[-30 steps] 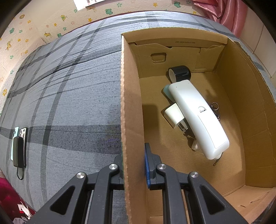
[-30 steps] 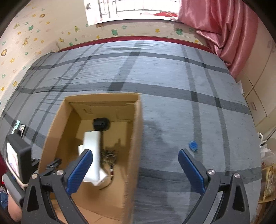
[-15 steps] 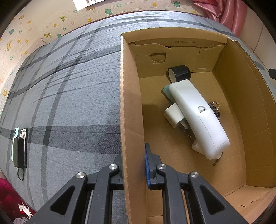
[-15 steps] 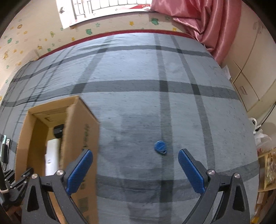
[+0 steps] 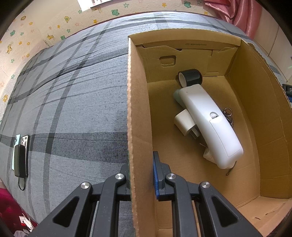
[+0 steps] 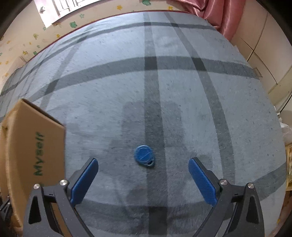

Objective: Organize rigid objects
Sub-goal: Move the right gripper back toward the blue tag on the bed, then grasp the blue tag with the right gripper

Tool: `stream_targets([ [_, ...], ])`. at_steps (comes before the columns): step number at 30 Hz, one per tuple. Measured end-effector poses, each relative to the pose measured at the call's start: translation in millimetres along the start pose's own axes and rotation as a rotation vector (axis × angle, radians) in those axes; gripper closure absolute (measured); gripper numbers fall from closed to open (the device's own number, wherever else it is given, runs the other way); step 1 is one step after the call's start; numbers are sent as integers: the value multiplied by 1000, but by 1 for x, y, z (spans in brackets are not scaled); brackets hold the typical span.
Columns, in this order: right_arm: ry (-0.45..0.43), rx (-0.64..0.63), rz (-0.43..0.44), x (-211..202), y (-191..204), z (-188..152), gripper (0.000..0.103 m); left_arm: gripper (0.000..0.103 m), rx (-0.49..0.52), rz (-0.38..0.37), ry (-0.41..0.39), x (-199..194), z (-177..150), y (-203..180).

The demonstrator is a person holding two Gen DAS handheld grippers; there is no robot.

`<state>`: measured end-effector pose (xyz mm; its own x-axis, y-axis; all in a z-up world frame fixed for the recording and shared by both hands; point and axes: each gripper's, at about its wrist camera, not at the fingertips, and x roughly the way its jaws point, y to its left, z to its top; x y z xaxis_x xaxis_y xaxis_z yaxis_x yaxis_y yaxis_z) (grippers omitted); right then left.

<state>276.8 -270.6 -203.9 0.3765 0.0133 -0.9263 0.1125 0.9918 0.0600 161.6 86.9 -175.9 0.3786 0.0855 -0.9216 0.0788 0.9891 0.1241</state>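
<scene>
At the far left of the left wrist view, two phones and a dark power bank with a short cable (image 5: 20,158) are seen lying together on the grey plaid bedspread (image 5: 76,102); further right, the left tool (image 5: 141,179) is clamped on the left wall of the open brown cardboard box (image 5: 139,113), one finger outside and the blue-padded finger inside; within the box, a long white plastic handset-shaped device (image 5: 211,125) lies diagonally on the floor, with a black cylindrical object (image 5: 190,77) touching its far end, a small white plug adapter (image 5: 183,122) just beside its left edge, and a metal key ring (image 5: 228,114) partly hidden at its right edge.

In the right wrist view, the printed outer side of the cardboard box (image 6: 31,155) is seen at the left edge; to its right, the right tool (image 6: 143,179) is held wide apart with nothing between its blue pads, pointing down at the bedspread (image 6: 182,94); the small round blue plastic tag (image 6: 144,155) lies flat on the bedspread, outside the box and well apart from it, just ahead of the gap between the fingers and untouched by either; a pink curtain (image 6: 217,12) hangs at the upper right.
</scene>
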Motion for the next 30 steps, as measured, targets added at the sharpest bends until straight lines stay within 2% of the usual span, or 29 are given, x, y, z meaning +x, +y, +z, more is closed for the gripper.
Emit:
stream_targets([
  [12,30,-31,-21,42,-7,-5,2,88,5,16,0,-1,-1,-3],
  [23,29,-50,-38,48,-4,-10,3,87,2,16,1,-1,-1,-2],
  [24,27,-50,-42,47,-4,-9,8,87,0,13,1,-1,-1,-1],
  [26,18,-54,-34,43,-2,-9,26,87,0,13,7,1,-1,-1],
  [28,16,-57,-30,39,-1,-7,58,87,-4,9,6,1,-1,0],
  [29,11,-54,-27,37,-1,-7,69,87,-5,7,5,1,-1,0],
  [30,10,-52,-28,36,-2,-7,74,87,-5,9,6,1,-1,0],
])
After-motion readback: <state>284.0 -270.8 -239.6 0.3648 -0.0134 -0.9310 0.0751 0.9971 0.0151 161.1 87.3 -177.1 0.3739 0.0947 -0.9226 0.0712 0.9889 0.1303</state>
